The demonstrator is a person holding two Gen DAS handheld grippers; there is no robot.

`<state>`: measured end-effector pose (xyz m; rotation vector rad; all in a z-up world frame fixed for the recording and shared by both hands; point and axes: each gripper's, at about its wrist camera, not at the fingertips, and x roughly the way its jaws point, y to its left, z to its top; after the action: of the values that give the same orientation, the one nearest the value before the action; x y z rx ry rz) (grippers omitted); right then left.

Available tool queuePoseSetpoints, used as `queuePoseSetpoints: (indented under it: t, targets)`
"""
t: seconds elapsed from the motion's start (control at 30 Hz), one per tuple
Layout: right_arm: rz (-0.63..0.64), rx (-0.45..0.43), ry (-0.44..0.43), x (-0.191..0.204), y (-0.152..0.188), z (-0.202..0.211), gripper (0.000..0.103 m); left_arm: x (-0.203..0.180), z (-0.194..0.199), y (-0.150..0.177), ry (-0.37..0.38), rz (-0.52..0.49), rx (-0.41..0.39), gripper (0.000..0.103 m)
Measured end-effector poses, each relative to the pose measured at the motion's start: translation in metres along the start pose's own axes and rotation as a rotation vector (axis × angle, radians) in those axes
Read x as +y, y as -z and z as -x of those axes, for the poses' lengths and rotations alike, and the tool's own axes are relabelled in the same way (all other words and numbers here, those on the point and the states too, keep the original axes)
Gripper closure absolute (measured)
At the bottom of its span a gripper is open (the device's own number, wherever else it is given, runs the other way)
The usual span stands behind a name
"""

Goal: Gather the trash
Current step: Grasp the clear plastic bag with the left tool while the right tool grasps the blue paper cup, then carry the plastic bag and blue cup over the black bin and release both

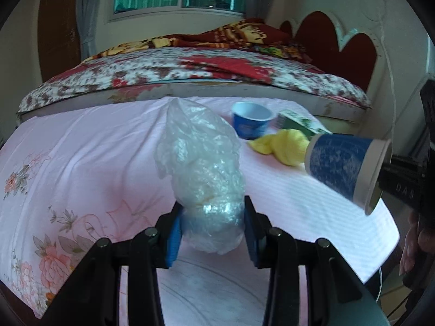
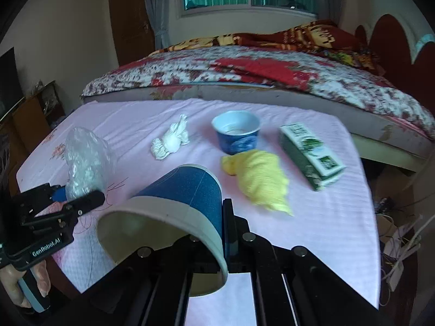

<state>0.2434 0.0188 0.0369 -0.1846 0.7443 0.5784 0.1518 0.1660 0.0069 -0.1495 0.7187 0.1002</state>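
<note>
Pink-sheeted table [image 2: 312, 231] – tissue [image 2: 171, 138], cup [image 2: 236, 133], yellow wrapper [image 2: 258, 179], box [image 2: 312, 154]

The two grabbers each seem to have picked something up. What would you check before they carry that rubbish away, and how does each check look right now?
1. Left gripper shut on the clear plastic bag: ok, the blue pads press its lower end.
2. Right gripper pinching the blue paper cup by its wall: ok.
3. Cup empty before tipping: ok, it lies on its side and nothing shows inside.
4. Both items clear of the pink cloth: cannot tell.
5. Bin to drop them in: cannot tell, none in view.
6. Table cleared: not ok; small blue cup, yellow wad, green box and white tissue remain.
</note>
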Motion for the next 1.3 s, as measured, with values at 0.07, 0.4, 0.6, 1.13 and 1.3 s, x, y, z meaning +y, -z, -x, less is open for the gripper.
queuePoseSetpoints:
  t: [0.07,0.4,0.6,1.13,1.3]
  targets:
    - [-0.008,-0.013,0.015,-0.008,0.001,0.014,0.102,-0.01,0.005,0.002,0.016,-0.014,-0.003,0.062]
    - [-0.048,-0.048,0.112,-0.051,0.026,0.084,0.102,-0.073,0.028,0.006,0.103,-0.103,-0.027,0.062]
    - [-0.08,-0.066,0.166,-0.075,0.044,0.124,0.102,-0.109,0.039,0.01,0.158,-0.151,-0.038,0.062]
    - [-0.16,-0.067,0.276,-0.131,0.099,0.191,0.102,-0.191,0.058,0.029,0.269,-0.276,-0.033,0.062]
    - [-0.187,-0.058,0.301,-0.146,0.115,0.204,0.102,-0.217,0.058,0.04,0.305,-0.319,-0.016,0.062]
